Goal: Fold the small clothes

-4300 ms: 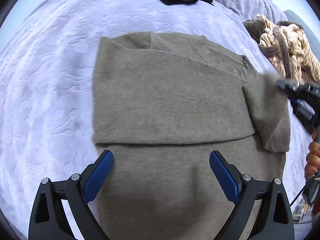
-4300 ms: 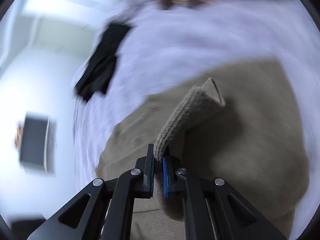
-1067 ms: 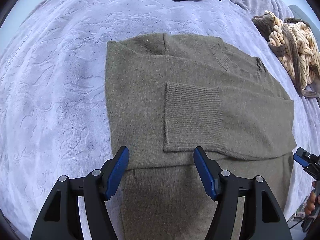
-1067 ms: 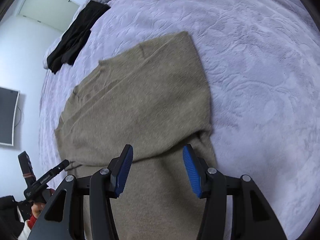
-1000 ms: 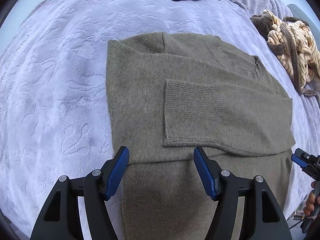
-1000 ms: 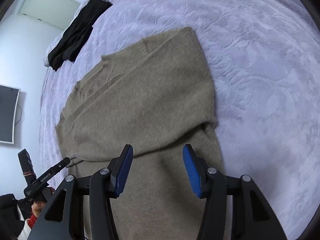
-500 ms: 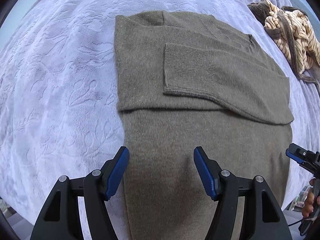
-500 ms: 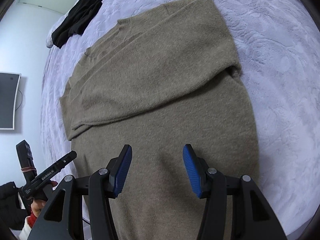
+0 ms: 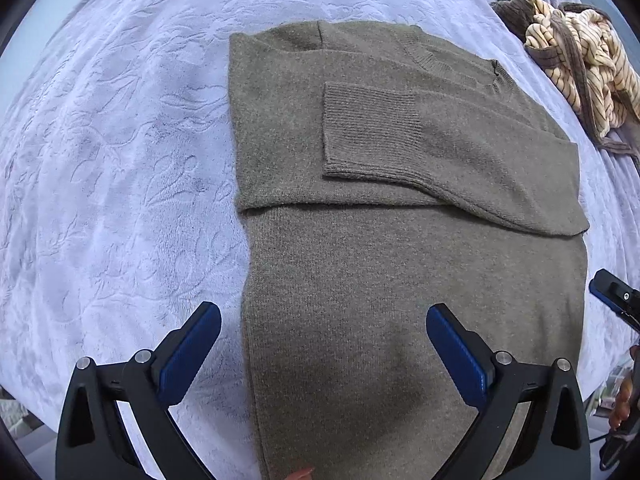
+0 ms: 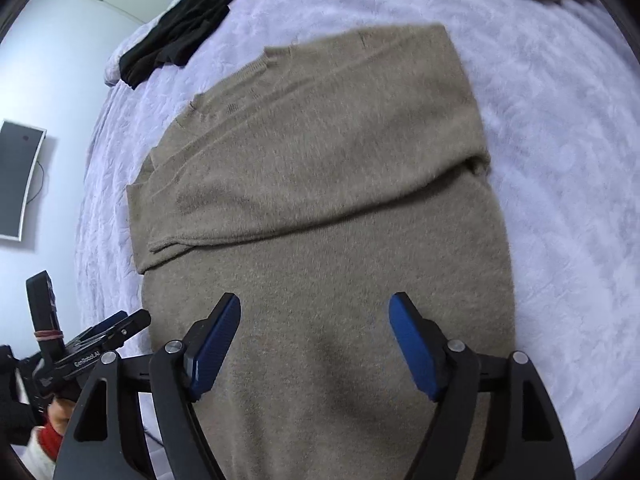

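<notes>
Two black grippers with blue pads hang over one soft olive-brown knitted sweater, which lies flat on a pale purple bed cover with a leafy pattern. The sweater is spread out in the middle of the bed so it can be folded neatly. Both sleeves are already laid across its chest, and one ribbed cuff sits on top, so the top part is a tidy block. The long lower part is not folded yet and stretches down toward the person. The left gripper points down over the sweater's lower left edge. Its jaws are opening wide, with only cloth below them and nothing held. The right gripper hangs over the lower part nearer the other side. Its jaws are opening too and grip nothing. They seem to be spaced like this so each can take one side of the bottom and lift it up over the sleeves. A black piece of clothing and a bunched cream striped garment with brown trim wait at the far edges of the bed, well apart from the sweater.
</notes>
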